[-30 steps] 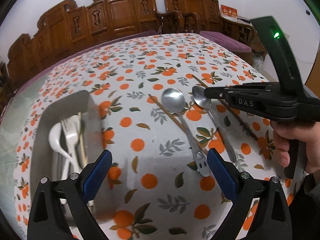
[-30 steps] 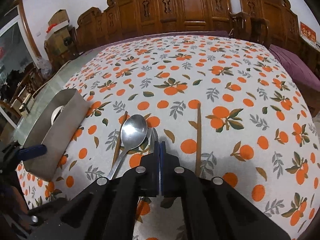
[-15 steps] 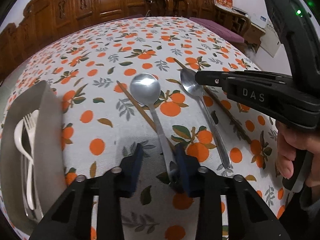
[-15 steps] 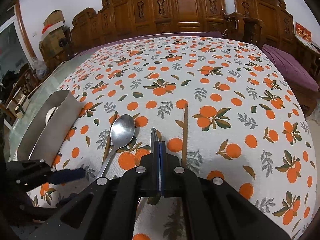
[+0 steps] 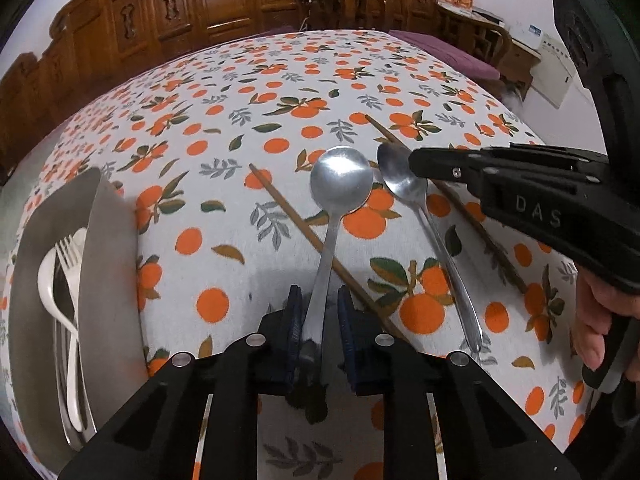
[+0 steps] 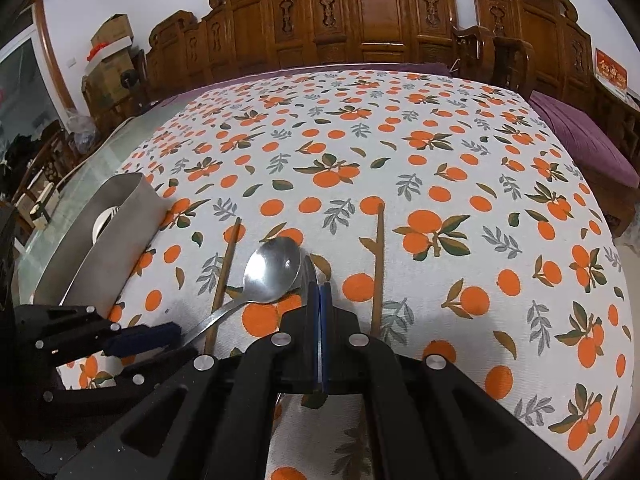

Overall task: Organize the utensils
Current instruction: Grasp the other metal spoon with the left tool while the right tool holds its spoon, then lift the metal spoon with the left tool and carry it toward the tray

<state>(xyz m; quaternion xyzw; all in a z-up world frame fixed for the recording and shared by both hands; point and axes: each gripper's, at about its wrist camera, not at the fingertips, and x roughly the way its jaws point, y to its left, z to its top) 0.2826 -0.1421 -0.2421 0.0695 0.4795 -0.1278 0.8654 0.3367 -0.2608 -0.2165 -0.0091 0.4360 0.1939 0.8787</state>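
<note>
- A table draped in a white tablecloth (image 6: 400, 152) printed with oranges and green leaves fills both views.
- Carved dark wooden furniture (image 6: 360, 12) lines the far wall; a purple cushion (image 6: 580, 136) sits at the right edge.
- A metal tray (image 5: 108, 280) at the left of the cloth holds a white plastic spoon (image 5: 48, 276) and a fork (image 5: 66, 248).
- On the cloth lie a large metal spoon (image 5: 340, 188), a smaller spoon (image 5: 404, 180) just beside it, and two wooden chopsticks (image 5: 296, 220) — one crossing under the large spoon's handle, the other well to the right.
- The left gripper (image 5: 318, 320) has just been closing; a second ago its jaws stood wide above the cloth — now they flank the large spoon's handle, though whether both pads press it is unclear.
- The right gripper (image 6: 318, 300) has its jaws together over the smaller spoon's bowl, unchanged from earlier.
</note>
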